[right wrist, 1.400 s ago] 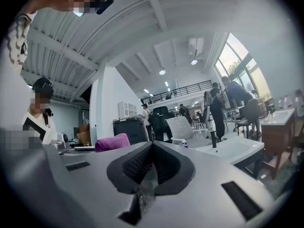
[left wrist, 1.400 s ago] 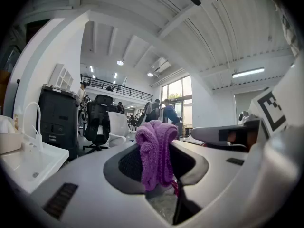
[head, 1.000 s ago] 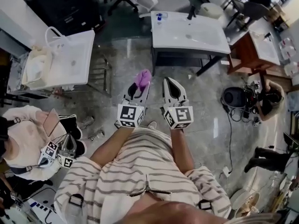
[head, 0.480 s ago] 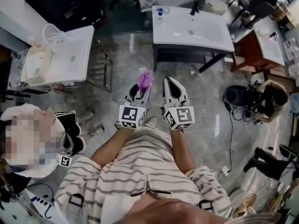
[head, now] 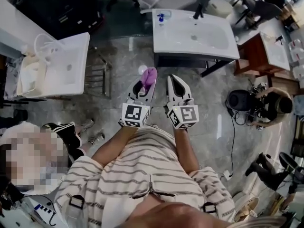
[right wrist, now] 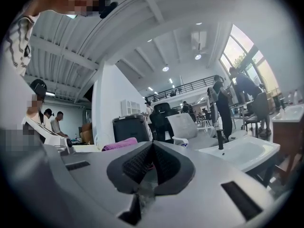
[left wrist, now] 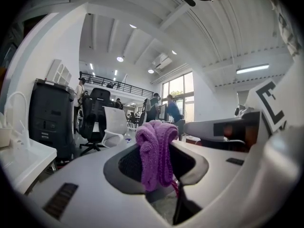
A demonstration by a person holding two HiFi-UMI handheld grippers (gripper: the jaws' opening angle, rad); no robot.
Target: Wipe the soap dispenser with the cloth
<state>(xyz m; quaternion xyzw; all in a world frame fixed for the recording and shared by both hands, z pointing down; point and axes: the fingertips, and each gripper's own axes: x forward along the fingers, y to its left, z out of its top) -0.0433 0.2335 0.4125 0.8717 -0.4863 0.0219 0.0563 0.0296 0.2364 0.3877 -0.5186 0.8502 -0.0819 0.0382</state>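
The soap dispenser [head: 162, 17] is seen in the head view only as a small item with a blue top, at the far left corner of the white sink [head: 213, 44]; its body cannot be made out. A black faucet [head: 198, 11] is set at the far edge of the same sink. The hands are covered by the marker cubes, so no fingers are shown. The lower end of the purple cloth [left wrist: 155, 152] is concealed inside the jaws. A second sink [head: 71, 68] is located at the left, and a seated bystander [head: 33, 158] is cut off by the lower left edge.

Both forearms are extended forward from striped sleeves [head: 142, 170], side by side. Both tools are held level and aimed at the near edge of the white sink, over the floor [head: 118, 56] and short of it.

The left gripper [head: 142, 88] is closed on the purple cloth, which is bunched upright between the pads and projects past the tips. The jaws of the right gripper [right wrist: 152, 147] are pressed together with nothing between them.
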